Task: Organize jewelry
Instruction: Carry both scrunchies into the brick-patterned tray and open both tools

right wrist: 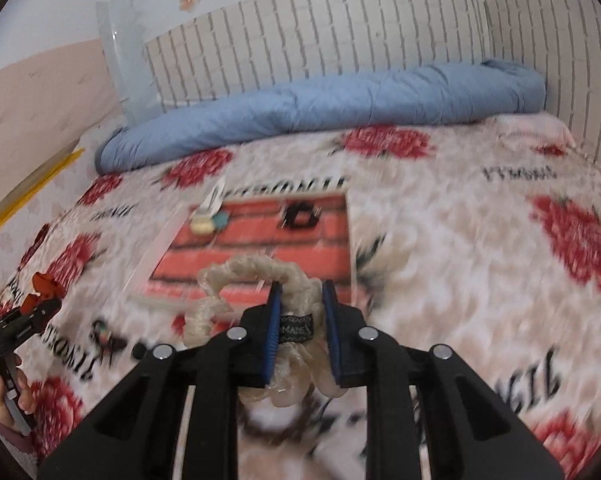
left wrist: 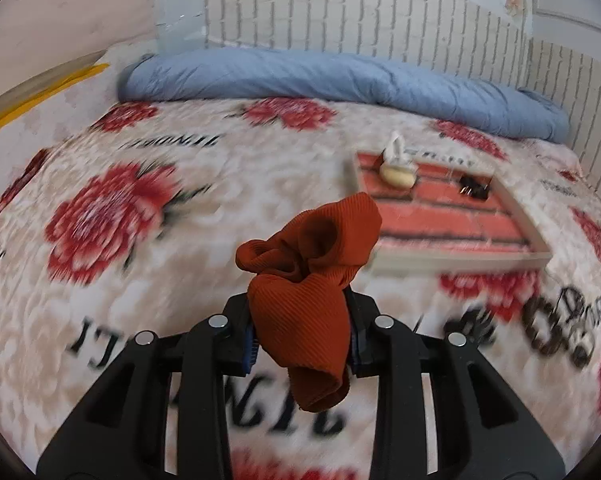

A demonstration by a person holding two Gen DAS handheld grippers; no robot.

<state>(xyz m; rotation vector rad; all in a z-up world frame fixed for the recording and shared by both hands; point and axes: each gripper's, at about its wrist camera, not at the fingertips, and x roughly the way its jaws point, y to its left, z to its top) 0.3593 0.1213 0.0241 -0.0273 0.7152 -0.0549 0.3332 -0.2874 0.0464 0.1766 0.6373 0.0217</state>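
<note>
Nearest us, our left gripper (left wrist: 300,332) pinches a rust scrunchie (left wrist: 312,264), our right gripper (right wrist: 300,336) a cream scrunchie (right wrist: 260,280); we should lower both gently into the tray (left wrist: 536,258), beside its clips.

Tray (left wrist: 512,220) on the bedspread (left wrist: 180,264), rolled quilt (left wrist: 340,76) behind it against the wall (left wrist: 340,12)

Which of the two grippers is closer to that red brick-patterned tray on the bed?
Right. The right gripper, holding a cream scrunchie, hangs by the tray's near edge; the left gripper, holding a rust scrunchie, is farther left.
</note>
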